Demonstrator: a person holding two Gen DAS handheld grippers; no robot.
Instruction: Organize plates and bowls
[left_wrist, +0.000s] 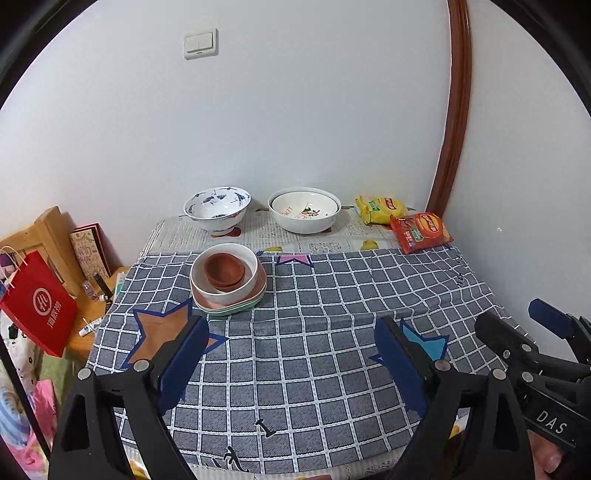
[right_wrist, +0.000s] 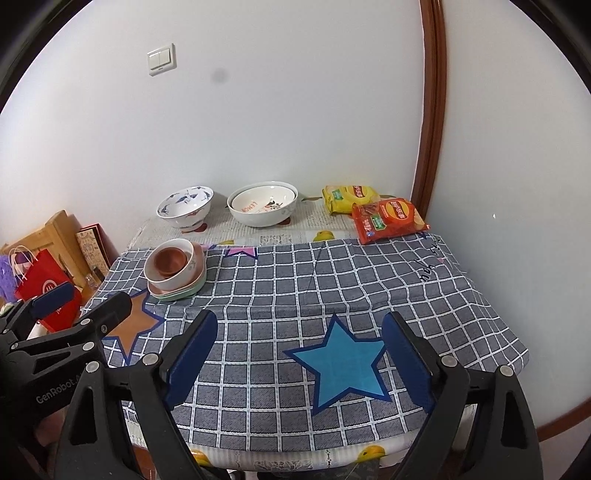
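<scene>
Holding both tools back from the dishes, I have my left hand-held gripper and my right hand-held gripper spread wide with nothing between the jaws, both hanging over the near part of the checked cloth on the desk.

Most of the dishes sit in one stack at the left of the cloth: a small brown bowl inside a white bowl, on pink and green plates. Two more stand apart by the wall: a blue-patterned bowl and a wide white bowl that seems to have a plate nested in it.

My worries, as I judge them:
- The stack is tall and its inner bowls look off-centre; a nudge from a jaw could tip it.
- The cloth is wrinkled and loose; dragging a jaw could pull it and the stack along.
- The far bowls have smooth, sloped walls; a shallow pinch on a rim could slip.
- The snack bags lie just beside the wide bowl and could be swept off.
</scene>
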